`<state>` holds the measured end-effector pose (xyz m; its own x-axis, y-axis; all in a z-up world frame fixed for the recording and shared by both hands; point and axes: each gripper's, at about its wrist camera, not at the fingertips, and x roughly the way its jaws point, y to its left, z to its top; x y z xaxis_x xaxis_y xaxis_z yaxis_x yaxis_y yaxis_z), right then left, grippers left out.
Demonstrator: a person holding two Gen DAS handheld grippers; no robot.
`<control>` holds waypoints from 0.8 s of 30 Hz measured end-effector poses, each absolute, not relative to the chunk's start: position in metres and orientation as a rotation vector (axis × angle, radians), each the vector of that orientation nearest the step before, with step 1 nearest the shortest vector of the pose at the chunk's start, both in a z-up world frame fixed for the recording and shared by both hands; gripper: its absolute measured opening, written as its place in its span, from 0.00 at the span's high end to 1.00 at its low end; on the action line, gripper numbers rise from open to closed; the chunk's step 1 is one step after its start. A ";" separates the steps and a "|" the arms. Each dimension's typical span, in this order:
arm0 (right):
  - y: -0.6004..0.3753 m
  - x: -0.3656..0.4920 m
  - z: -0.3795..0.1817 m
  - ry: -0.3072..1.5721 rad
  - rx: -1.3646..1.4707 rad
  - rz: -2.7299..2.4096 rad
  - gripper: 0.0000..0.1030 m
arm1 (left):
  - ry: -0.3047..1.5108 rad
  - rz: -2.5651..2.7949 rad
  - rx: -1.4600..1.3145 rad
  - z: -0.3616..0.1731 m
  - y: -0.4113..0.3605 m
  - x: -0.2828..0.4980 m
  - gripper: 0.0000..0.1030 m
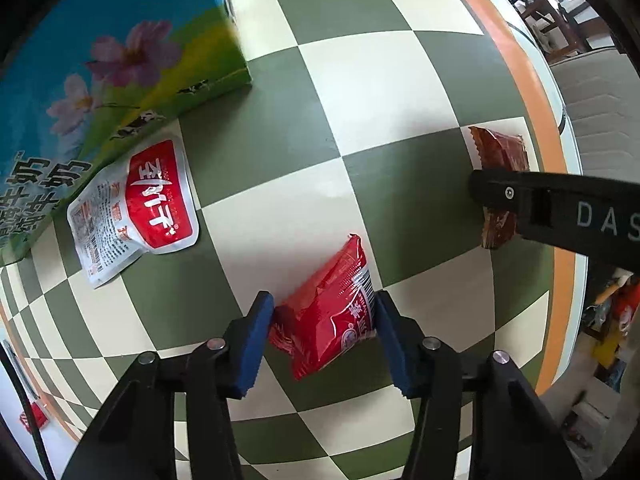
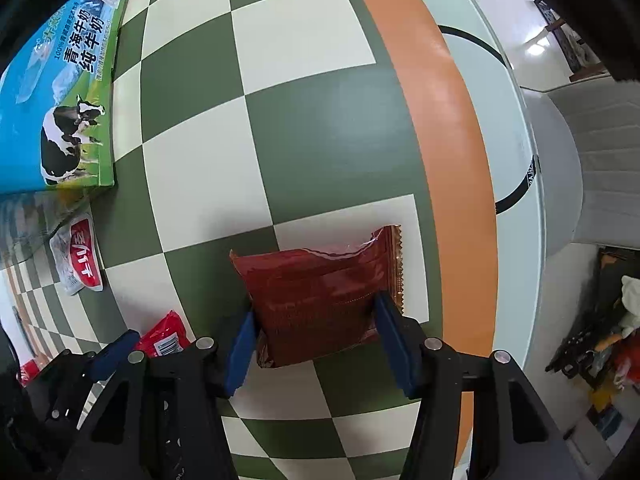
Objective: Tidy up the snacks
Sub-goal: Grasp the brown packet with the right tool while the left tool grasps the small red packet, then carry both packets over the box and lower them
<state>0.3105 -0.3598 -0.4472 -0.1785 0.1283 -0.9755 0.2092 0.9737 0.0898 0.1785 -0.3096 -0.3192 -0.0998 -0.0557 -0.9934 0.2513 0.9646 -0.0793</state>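
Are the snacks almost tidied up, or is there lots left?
Nothing looks put away yet. The left gripper has its pads around a bright red packet, and the right gripper has a dark red packet between its pads; both seem to rest on the checkered table. A red-and-silver pouch lies untouched beside the milk carton box.

The milk carton (image 1: pixel 100 80) is cut off by the left frame edge, its near face blurred. The right gripper (image 1: pixel 476 188) hides the middle of the dark red packet (image 1: pixel 500 148). Floor clutter (image 2: pixel 608 344) is too indistinct to identify.
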 end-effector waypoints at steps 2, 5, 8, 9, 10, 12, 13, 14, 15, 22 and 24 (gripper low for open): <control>-0.356 0.309 -0.444 1.751 0.252 -0.069 0.44 | 1.647 -0.263 0.148 -0.316 -0.308 0.172 0.54; -0.351 0.306 -0.432 1.740 0.257 -0.061 0.45 | 1.632 -0.297 0.154 -0.302 -0.296 0.169 0.54; -0.347 0.303 -0.422 1.722 0.263 -0.049 0.56 | 1.604 -0.322 0.148 -0.286 -0.281 0.169 0.54; -0.346 0.302 -0.418 1.716 0.258 -0.046 0.58 | 1.594 -0.323 0.138 -0.281 -0.272 0.170 0.54; -0.344 0.302 -0.413 1.709 0.253 -0.040 0.62 | 1.586 -0.323 0.128 -0.277 -0.264 0.171 0.54; -0.341 0.302 -0.406 1.691 0.241 -0.034 0.64 | 1.575 -0.322 0.113 -0.272 -0.245 0.175 0.54; -0.339 0.302 -0.405 1.687 0.234 -0.030 0.64 | 1.571 -0.318 0.107 -0.267 -0.240 0.177 0.54; -0.338 0.302 -0.405 1.688 0.236 -0.030 0.64 | 1.568 -0.312 0.097 -0.264 -0.236 0.178 0.54; -0.338 0.301 -0.405 1.686 0.244 -0.032 0.65 | 1.565 -0.308 0.089 -0.263 -0.237 0.182 0.54; -0.350 0.296 -0.380 1.613 0.313 -0.036 0.76 | 1.548 -0.295 0.052 -0.260 -0.218 0.182 0.54; -0.358 0.293 -0.378 1.603 0.339 -0.045 0.78 | 1.547 -0.295 0.042 -0.259 -0.214 0.180 0.54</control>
